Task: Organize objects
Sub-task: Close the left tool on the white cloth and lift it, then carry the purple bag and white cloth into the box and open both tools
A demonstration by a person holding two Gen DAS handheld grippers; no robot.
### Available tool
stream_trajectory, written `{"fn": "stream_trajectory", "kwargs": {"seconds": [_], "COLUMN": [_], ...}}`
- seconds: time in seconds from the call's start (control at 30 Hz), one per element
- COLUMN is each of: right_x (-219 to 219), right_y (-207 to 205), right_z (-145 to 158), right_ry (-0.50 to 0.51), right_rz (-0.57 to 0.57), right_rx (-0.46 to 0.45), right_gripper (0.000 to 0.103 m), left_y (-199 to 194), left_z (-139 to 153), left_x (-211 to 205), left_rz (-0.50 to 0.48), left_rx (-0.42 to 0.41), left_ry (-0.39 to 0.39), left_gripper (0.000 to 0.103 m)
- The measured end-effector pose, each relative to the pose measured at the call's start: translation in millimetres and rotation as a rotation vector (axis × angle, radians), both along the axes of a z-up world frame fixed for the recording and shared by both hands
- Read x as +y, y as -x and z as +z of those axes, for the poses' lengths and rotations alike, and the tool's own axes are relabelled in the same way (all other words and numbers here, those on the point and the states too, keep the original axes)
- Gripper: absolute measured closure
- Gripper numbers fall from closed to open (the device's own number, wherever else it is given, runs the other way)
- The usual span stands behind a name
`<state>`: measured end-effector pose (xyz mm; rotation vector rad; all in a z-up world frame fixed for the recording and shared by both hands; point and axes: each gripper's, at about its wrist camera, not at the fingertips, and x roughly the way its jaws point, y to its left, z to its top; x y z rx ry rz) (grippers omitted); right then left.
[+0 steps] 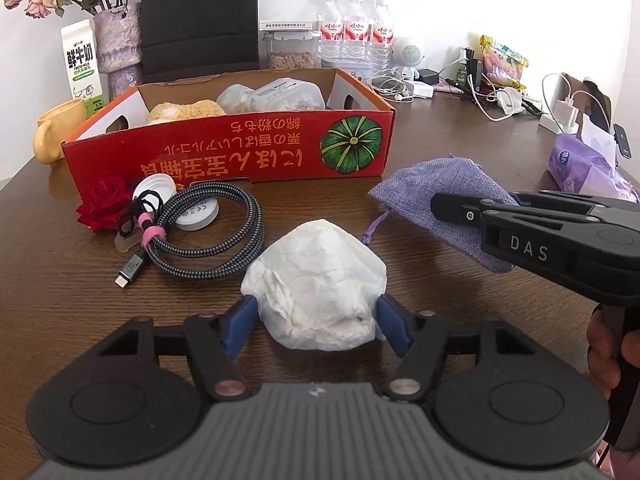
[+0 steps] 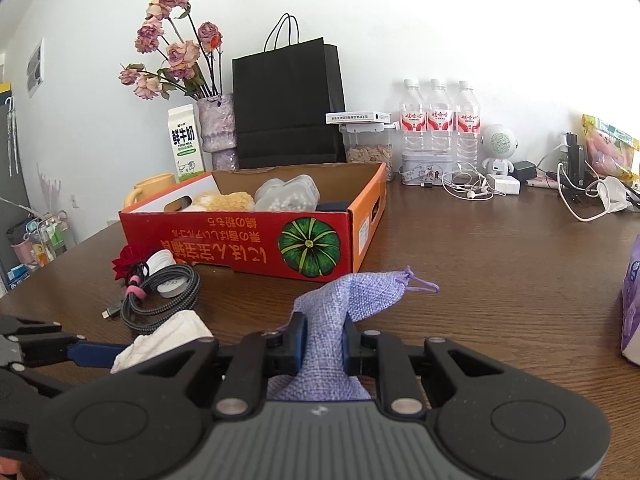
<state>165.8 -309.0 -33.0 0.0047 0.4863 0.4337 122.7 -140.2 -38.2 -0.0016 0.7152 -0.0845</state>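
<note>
A white crumpled paper bundle (image 1: 316, 292) lies on the brown table, with my left gripper (image 1: 318, 314) around it. Both blue pads (image 1: 240, 324) touch its sides, so the grip is shut on it. The right wrist view shows the same bundle (image 2: 168, 338) at the lower left, beside a blue left finger (image 2: 92, 350). My right gripper (image 2: 323, 338) is shut on a purple cloth drawstring pouch (image 2: 360, 292), pinching its middle. Seen from the left wrist, that gripper (image 1: 438, 206) comes in from the right over the pouch (image 1: 416, 192). A red cardboard box (image 1: 224, 152) stands behind, holding several items.
A coiled braided cable (image 1: 208, 236), a white round disc (image 1: 200, 214) and a red rose (image 1: 106, 204) lie left of the bundle. A yellow mug (image 1: 52, 132), milk carton (image 1: 82, 64), vase, black bag (image 2: 288, 108) and water bottles (image 2: 438, 120) line the back. A purple tissue pack (image 1: 580, 164) sits far right.
</note>
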Motion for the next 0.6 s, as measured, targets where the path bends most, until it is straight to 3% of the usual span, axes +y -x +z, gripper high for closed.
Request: {"fn": "stream_trajectory", "kwargs": {"seconds": [0.13,0.2,0.6], "right_x": [4,6,20], "right_y": [3,5,11], "right_z": [0,0,22], "right_ry": [0.003,0.004,-0.006], "right_rz": [0.001,0.0,0.007], "right_rx": [-0.002,-0.003,-0.052], "right_gripper": [0.087,0.087,0.087], "left_y": [7,9,17], "left_z": [6,9,36], "left_x": [3,6,30], "left_rz": [-0.017,-0.026,-0.02], "left_rx": [-0.035,-0.05,-0.134], "left_ry": [0.004,0.008,0.022], "left_gripper": [0.044,0.052,0.052]}}
